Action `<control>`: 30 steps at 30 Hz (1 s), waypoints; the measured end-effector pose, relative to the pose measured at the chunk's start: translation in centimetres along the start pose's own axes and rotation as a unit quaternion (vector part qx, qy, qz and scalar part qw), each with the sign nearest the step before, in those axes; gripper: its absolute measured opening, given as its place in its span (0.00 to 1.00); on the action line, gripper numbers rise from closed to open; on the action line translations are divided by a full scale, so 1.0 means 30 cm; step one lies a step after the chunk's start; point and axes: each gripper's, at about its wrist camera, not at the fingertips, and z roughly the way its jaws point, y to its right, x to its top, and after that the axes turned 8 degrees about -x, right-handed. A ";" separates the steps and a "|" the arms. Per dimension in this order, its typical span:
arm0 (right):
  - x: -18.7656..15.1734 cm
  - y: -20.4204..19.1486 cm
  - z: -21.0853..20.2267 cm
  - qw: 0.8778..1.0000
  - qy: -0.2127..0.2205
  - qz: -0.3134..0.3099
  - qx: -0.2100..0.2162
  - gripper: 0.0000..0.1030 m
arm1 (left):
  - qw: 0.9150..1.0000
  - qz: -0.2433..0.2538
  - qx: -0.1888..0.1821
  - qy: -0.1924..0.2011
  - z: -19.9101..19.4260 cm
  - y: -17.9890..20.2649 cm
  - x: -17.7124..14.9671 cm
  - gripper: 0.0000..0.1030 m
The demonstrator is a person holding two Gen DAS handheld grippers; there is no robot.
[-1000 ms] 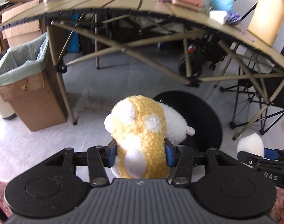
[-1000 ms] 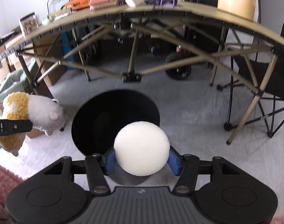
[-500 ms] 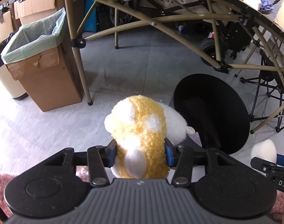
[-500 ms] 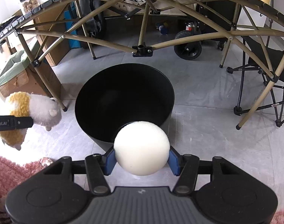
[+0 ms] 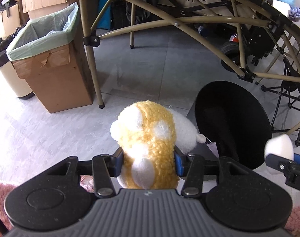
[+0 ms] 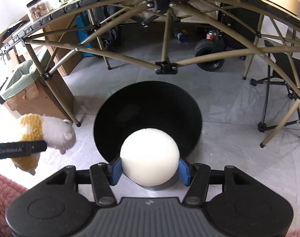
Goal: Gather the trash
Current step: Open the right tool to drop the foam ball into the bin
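Holding tight, your left tongs point(image 5: 148, 161) squeeze the plush toy point(image 5: 148, 144), its long body pointing away; your right tongs point(image 6: 150, 169), tipped down, squeeze the white ball point(image 6: 150, 156) over the black bin point(image 6: 148, 102).

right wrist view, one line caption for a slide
Right gripper holds a white ball over the black bin; stuffed toy at left.

Ball point(image 6: 149, 157) above the bin's point(image 6: 197, 118) near rim; plush toy point(image 6: 45, 136) left (table point(image 6: 163, 39) behind).

Plush toy point(image 5: 148, 146) fuzzy cloth; ball point(image 6: 149, 157) matt, finely textured; bin point(image 6: 148, 106) glossy black; box point(image 5: 51, 75) cardboard.
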 end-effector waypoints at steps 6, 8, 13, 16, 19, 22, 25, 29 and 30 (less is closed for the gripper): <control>0.062 -0.059 0.056 1.000 0.001 -0.006 0.000 0.54 | 1.000 -0.014 0.005 0.004 0.004 -0.034 0.013 0.48; 0.072 -0.069 0.080 1.000 -0.004 -0.007 -0.004 0.54 | 1.000 -0.018 0.006 0.003 0.008 -0.040 0.017 0.48; 0.096 -0.095 0.129 1.000 -0.012 -0.004 -0.003 0.54 | 1.000 -0.013 0.003 0.011 0.001 -0.030 0.020 0.48; 0.104 -0.105 0.161 1.000 -0.019 0.002 -0.007 0.54 | 1.000 -0.013 0.006 0.012 0.004 -0.033 0.022 0.48; 0.114 -0.100 0.192 0.999 -0.029 0.013 -0.012 0.54 | 1.000 -0.017 0.010 0.009 0.013 -0.043 0.022 0.48; 0.118 -0.099 0.215 0.999 -0.033 0.019 -0.020 0.54 | 1.000 -0.020 0.012 0.006 0.015 -0.052 0.021 0.48; 0.120 -0.097 0.236 0.999 -0.040 0.024 -0.026 0.54 | 1.000 -0.022 0.012 0.007 0.012 -0.055 0.020 0.48; 0.126 -0.098 0.256 0.998 -0.048 0.030 -0.030 0.55 | 1.000 -0.023 0.012 0.008 0.011 -0.054 0.021 0.48; 0.126 -0.098 0.259 0.998 -0.050 0.031 -0.030 0.56 | 1.000 -0.023 0.013 0.009 0.010 -0.055 0.021 0.48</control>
